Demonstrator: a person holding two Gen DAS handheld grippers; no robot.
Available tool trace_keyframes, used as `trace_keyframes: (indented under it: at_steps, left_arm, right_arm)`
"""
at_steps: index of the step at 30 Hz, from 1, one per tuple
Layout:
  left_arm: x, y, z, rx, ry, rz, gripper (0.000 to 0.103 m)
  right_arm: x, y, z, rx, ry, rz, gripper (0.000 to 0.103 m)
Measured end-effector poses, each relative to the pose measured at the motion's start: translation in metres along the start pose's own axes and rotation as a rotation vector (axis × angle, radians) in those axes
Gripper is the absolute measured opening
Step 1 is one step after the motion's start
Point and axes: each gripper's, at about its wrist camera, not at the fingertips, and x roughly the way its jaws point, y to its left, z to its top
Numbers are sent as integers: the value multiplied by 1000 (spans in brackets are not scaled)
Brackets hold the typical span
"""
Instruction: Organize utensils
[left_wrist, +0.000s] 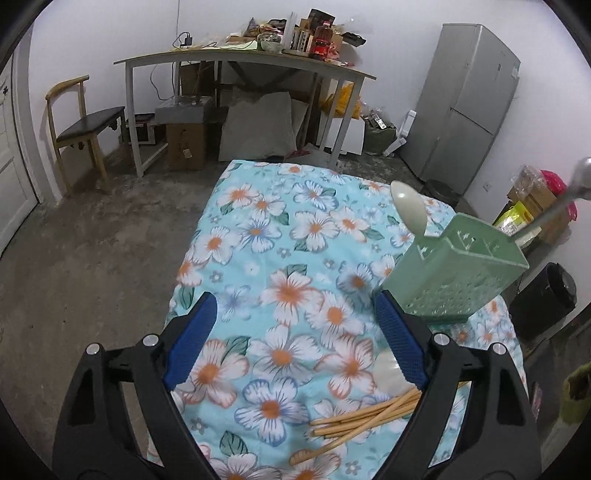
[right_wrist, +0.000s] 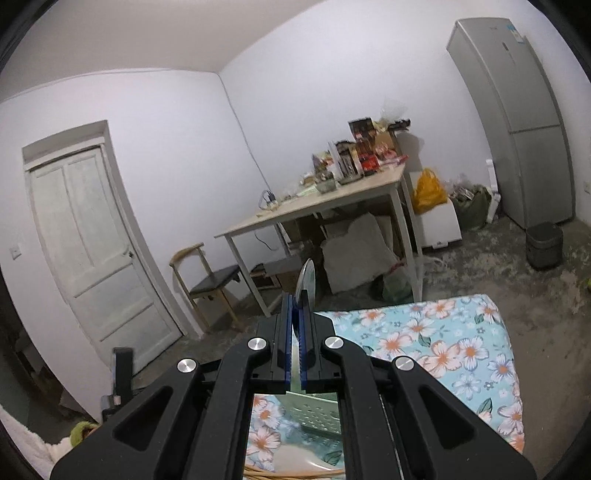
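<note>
A green perforated utensil holder (left_wrist: 456, 275) stands on the floral-cloth table (left_wrist: 295, 236) at the right, with a pale spoon (left_wrist: 408, 210) standing in it. A metal spoon (left_wrist: 554, 210) angles into its far side. Several wooden chopsticks (left_wrist: 369, 417) and a white spoon (left_wrist: 388, 373) lie on the cloth near me. My left gripper (left_wrist: 295, 310) is open and empty above the cloth, left of the holder. My right gripper (right_wrist: 295, 306) is shut on the metal spoon (right_wrist: 307, 275), whose bowl sticks up past the fingertips. The holder (right_wrist: 314, 413) shows below it.
A cluttered desk (left_wrist: 240, 55) stands beyond the table, with a chair (left_wrist: 85, 129), boxes and bags around it. A grey fridge (left_wrist: 472, 99) stands at the right, a dark bin (right_wrist: 545, 245) near it. A white door (right_wrist: 88, 251) is at the left.
</note>
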Motion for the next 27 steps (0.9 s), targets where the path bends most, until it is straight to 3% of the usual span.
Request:
trace_keyframes:
  at_steps: [9,16,20,27]
  left_arm:
    - [0,-7,-14,62,-10,-3,83]
    - [9,-17,-24,87,13,-9,86]
    - [12,-24,-27,107,23,-22,88]
    - [22,-31,-32,83,34,-69,90]
  right_arm:
    - [35,-18,-22,-1,90,-72,3]
    - [62,-24,-52,-71,204,-203,7]
    - [46,-13,-51,-132,149,-237,43]
    - [4,-2,-55,-147,62,-295,50]
